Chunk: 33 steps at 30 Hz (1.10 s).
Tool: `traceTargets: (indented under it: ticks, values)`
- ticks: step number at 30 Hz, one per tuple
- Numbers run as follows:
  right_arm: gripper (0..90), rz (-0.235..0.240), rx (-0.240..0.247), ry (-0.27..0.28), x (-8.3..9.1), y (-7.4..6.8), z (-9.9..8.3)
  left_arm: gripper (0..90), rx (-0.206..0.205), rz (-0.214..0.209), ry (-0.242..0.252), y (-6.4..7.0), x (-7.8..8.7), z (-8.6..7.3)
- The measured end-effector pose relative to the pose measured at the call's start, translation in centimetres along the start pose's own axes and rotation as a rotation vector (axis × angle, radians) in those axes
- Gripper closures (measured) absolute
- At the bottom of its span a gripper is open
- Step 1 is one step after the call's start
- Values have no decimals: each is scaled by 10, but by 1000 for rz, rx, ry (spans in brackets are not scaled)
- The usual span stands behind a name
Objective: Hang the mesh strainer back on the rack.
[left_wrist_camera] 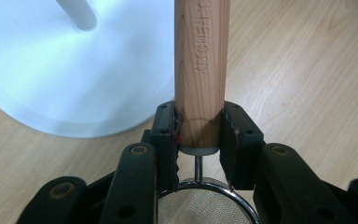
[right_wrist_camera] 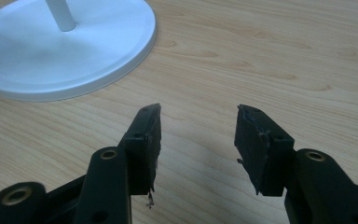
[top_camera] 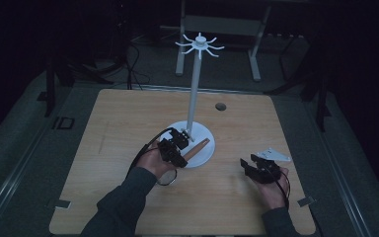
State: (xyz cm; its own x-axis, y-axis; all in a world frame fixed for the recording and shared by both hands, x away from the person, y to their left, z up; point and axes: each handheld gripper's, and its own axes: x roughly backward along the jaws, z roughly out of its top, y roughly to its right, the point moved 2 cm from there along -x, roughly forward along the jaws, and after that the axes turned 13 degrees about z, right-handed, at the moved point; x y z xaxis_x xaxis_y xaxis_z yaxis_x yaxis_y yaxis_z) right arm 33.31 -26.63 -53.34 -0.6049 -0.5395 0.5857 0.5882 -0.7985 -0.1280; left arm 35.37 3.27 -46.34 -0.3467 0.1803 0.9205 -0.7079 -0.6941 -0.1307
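Strainer (top_camera: 169, 176) sits in my left gripper (left_wrist_camera: 199, 128): both jaws clamp the lower end of its wooden handle (left_wrist_camera: 202, 70), just above the metal stem and the mesh bowl (left_wrist_camera: 200, 205), whose rim is cut off at the bottom of the left gripper view. From above, the handle (top_camera: 197, 148) lies over the near edge of the white stand base (top_camera: 205, 133), and the bowl sits by my left hand (top_camera: 153, 163), partly hidden under it. The stand's pole (top_camera: 193, 94) rises just beyond my claw, with its hook crown (top_camera: 199, 44) high above. My right gripper (right_wrist_camera: 198, 135) rests well apart to the right, jaws spread wide with bare table (right_wrist_camera: 284, 60) between them. Open wood lies all round it, and the table's right edge is near. A small dark hole (top_camera: 220, 106) marks the far tabletop. Surroundings beyond the table are too dark to make out.
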Motion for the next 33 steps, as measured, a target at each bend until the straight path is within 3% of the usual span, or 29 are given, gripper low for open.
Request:
traceTargets:
  ticks: [18, 26, 33]
  values:
    - [506, -5, -11, 3, 0, 1, 0, 694, 74, 45, 152, -9, 27, 1]
    - [505, -12, -13, 5, 0, 2, -1, 694, 96, 51, 191, -10, 32, 0]
    - [505, -12, -15, 5, 0, 3, -2, 693, 146, 66, 257, -11, 42, 0]
